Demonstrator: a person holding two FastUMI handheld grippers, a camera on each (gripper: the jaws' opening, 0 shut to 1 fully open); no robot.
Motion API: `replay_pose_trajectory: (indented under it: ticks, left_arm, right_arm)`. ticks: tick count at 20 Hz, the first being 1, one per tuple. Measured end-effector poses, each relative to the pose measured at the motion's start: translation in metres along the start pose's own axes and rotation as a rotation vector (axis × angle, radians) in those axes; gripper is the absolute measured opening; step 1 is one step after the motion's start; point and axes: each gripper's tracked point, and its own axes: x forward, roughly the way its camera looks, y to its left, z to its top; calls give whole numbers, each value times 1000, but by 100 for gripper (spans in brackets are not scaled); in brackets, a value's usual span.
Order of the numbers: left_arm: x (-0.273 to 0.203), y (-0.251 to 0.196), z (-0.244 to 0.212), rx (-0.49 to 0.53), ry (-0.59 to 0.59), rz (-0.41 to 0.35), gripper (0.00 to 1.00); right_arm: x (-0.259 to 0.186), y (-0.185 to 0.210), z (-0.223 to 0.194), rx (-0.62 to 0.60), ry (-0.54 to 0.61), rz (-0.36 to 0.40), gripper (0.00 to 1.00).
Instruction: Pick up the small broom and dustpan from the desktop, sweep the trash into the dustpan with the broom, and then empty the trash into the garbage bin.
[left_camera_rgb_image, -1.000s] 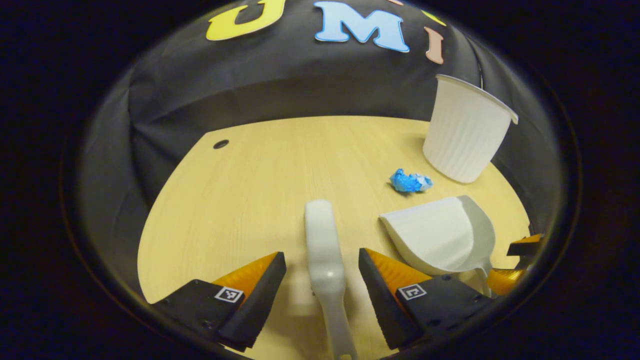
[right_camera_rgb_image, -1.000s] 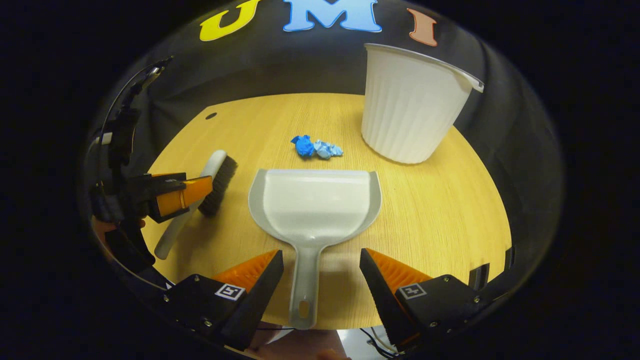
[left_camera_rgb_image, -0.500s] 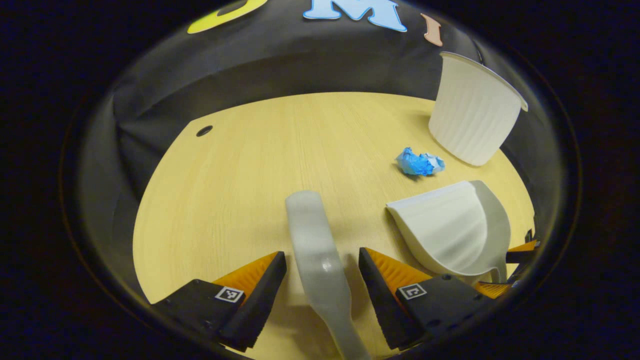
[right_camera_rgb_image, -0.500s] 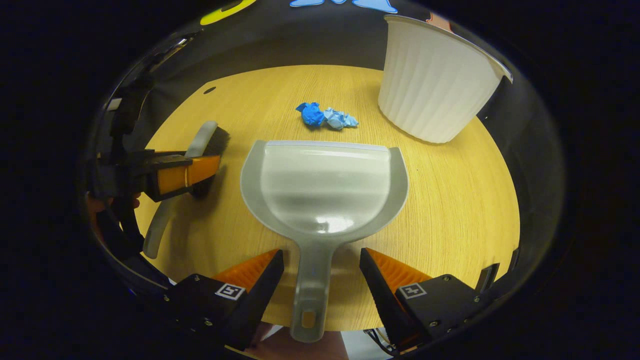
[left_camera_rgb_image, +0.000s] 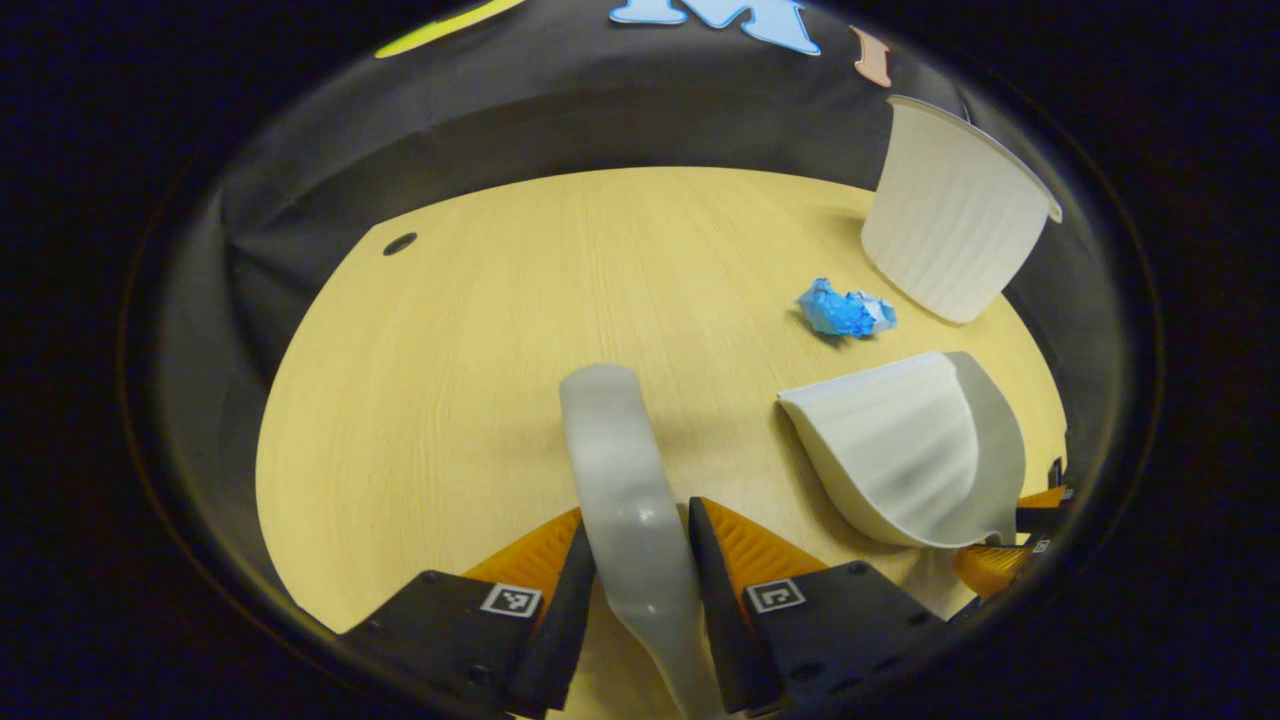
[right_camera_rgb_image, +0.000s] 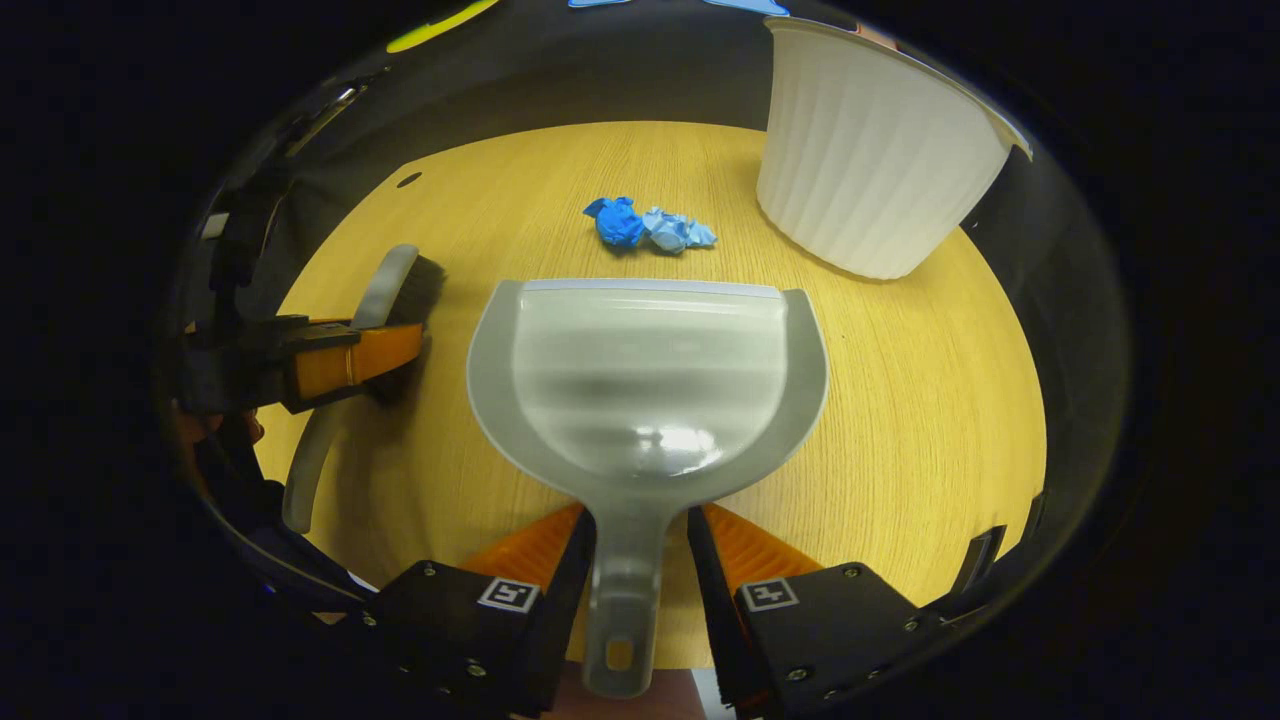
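In the left gripper view, the left claw (left_camera_rgb_image: 640, 560) is clamping the small broom (left_camera_rgb_image: 625, 470) by its handle, both fingers pressing its sides at the bottom centre of the frame. In the right gripper view, the right claw (right_camera_rgb_image: 640, 565) is gripping the dustpan (right_camera_rgb_image: 645, 375) by its handle at the bottom centre, the pan spreading across the middle of the frame above the tabletop (right_camera_rgb_image: 930, 400). The crumpled blue trash (right_camera_rgb_image: 648, 227) is lying just beyond the pan's front edge. The white garbage bin (right_camera_rgb_image: 870, 150) is standing at the upper right, apart from the trash.
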Motion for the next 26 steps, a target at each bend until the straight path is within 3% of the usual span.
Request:
replay_pose_trajectory:
  ticks: [1, 3, 4, 6, 7, 11, 16, 17, 19, 26]
  left_arm:
    - [0, -1, 0, 7, 2, -7, 63]
    - [0, -1, 0, 22, 11, -21, 61]
    - [-1, -2, 1, 32, 11, -32, 61]
    - [2, -5, 2, 43, 19, -55, 57]
    - [2, -5, 3, 51, 20, -63, 57]
    - [8, -7, 12, 88, 34, -102, 52]
    - [14, -15, 24, 119, 57, -130, 56]
    - [17, -18, 26, 120, 59, -143, 57]
    - [21, -25, 32, 118, 68, -167, 51]
    - [39, -37, 61, 205, 89, -159, 48]
  right_arm:
    - [0, 1, 2, -3, -5, -1, 51]
    - [-7, -3, 5, -5, -16, -34, 50]
    - [-8, -2, 5, -1, -19, -31, 36]
    - [-1, -5, 6, 12, -20, -26, 36]
    - [-1, -4, 4, 16, -15, -16, 31]
    - [0, -11, 6, -26, -15, -1, 31]
    - [-3, -27, 9, -94, -25, 33, 31]
    - [-4, -32, 9, -117, -23, 45, 35]
    - [-5, -43, 13, -172, -26, 67, 31]
    - [-11, -75, 21, -300, -21, 123, 31]
